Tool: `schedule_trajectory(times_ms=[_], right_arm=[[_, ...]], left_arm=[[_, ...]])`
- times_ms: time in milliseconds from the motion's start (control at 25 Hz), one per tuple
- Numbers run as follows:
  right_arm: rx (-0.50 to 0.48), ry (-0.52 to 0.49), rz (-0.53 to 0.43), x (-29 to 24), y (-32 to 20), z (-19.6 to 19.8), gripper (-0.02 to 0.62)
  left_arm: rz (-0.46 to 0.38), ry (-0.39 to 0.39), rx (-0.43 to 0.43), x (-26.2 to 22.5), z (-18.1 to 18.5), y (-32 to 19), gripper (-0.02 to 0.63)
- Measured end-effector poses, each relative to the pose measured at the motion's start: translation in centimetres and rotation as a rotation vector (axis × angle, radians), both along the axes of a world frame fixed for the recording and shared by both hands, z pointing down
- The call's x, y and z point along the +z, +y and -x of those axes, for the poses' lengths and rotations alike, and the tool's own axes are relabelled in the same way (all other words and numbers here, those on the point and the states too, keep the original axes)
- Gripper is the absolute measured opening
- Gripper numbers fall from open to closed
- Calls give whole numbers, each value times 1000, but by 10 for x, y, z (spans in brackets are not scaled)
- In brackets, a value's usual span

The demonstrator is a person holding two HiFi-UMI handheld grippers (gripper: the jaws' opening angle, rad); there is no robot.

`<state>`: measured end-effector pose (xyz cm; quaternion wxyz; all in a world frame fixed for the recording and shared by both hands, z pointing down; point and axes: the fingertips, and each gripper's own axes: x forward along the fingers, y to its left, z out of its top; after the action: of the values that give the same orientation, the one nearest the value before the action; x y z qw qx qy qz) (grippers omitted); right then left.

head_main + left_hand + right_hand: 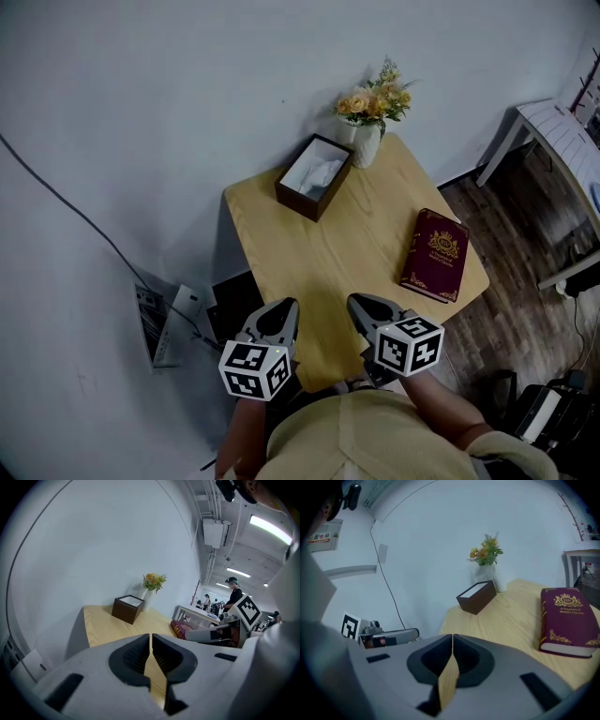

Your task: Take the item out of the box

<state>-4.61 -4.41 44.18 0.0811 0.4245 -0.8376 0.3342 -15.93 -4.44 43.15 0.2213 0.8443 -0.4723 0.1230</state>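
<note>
A dark brown open box (315,176) stands at the far side of the wooden table (309,262), with a white item (317,174) lying inside it. The same box (127,608) (477,597) shows in both gripper views. My left gripper (281,317) hovers over the table's near edge, its jaws shut with nothing between them. Beside it my right gripper (361,307) is also shut and empty. Both are far from the box. In their own views the left gripper (150,641) and right gripper (453,641) show closed jaws.
A white vase of yellow flowers (373,111) stands just behind the box. A maroon book (436,254) lies at the table's right edge. A cable and a small device (164,323) sit on the floor at the left. A white bench (562,131) is at the far right.
</note>
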Motion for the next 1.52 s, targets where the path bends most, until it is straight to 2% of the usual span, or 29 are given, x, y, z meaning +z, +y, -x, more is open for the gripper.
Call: schedule_trajectory(times_ms=[440, 760, 920, 1040, 1520], right_arm=[[15, 3, 8, -15, -40, 20, 30], [-29, 7, 0, -31, -76, 15, 31], [-71, 1, 16, -35, -94, 12, 31], [-100, 0, 30, -35, -106, 6, 31], [-132, -34, 95, -25, -154, -16, 31]], left_arm=[[-30, -45, 95, -1, 10, -48, 35], [-76, -135, 159, -10, -3, -91, 35], [-80, -195, 171, -13, -12, -117, 35], [-80, -213, 171, -16, -20, -135, 35], [-101, -296, 175, -20, -46, -186, 35]])
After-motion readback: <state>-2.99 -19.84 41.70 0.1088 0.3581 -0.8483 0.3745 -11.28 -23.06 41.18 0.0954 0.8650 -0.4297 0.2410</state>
